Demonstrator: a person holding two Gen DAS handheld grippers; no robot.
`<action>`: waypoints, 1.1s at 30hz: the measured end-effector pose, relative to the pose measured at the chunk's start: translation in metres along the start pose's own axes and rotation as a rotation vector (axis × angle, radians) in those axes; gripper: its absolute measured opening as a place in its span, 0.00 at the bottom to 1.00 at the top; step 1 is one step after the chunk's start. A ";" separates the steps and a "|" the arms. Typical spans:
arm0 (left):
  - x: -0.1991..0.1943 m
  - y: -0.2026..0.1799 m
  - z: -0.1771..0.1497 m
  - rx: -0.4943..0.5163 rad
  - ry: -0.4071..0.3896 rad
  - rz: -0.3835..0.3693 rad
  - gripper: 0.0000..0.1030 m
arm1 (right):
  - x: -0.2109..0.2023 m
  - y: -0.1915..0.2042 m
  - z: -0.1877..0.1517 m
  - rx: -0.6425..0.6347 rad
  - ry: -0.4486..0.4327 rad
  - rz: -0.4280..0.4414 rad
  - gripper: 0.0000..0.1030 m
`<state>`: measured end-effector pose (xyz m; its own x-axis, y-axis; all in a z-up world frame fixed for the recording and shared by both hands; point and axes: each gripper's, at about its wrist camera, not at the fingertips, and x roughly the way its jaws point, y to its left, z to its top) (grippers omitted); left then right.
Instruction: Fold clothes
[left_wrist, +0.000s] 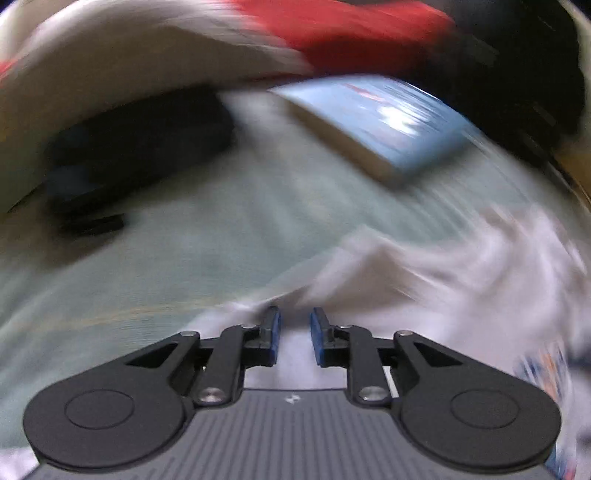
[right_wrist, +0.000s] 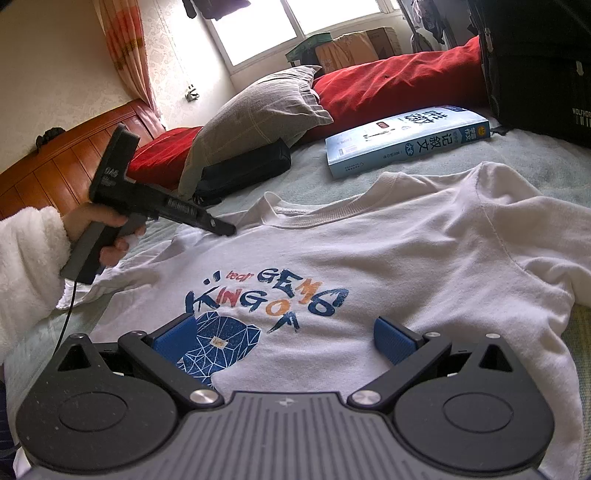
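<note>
— White T-shirt, spread front-up on the pale green bed sheet, collar towards the pillows, blue and orange print facing up.

— And the right gripper?

— Wide open. Blue pads far apart, poised over the lower part of the print, clamping nothing.

— Left gripper?

— Held in a hand coming out of a fluffy white sleeve. Angled downward, tip at the shirt's shoulder just beside the collar, on the left of the right wrist view.

— Gripping there?

— Seen from its own camera, left gripper almost closed: only a narrow slit between the blue pads, white cloth showing beyond the gap and bunched close to one fingertip. No fold visibly pinched. Heavily blurred picture, though.

— Around the shirt?

— Light blue book lying flat on the sheet just beyond the collar, apart from the cloth. Black pouch left of that, tucked against a grey pillow. Red bedding behind both, along the far side. Black bag at upper right. Wooden headboard on the far left.

— Same things from the left wrist?

— Blurred, but recognisable: sheet, book, red above.
</note>
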<state>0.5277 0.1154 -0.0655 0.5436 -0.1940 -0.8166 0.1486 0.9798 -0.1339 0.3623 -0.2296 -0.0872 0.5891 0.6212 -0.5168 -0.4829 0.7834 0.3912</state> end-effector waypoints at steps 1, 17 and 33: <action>-0.003 0.004 0.002 -0.027 -0.010 -0.003 0.13 | 0.000 0.000 0.000 0.000 0.000 0.000 1.00; 0.015 -0.102 0.018 0.388 -0.013 0.085 0.55 | 0.000 0.000 -0.001 -0.003 0.000 -0.002 1.00; 0.027 -0.106 0.021 0.312 -0.062 0.269 0.11 | 0.000 0.001 -0.002 -0.006 0.001 -0.004 1.00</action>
<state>0.5442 0.0054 -0.0614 0.6449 0.0552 -0.7622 0.2324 0.9360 0.2644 0.3606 -0.2291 -0.0879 0.5907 0.6180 -0.5189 -0.4845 0.7858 0.3843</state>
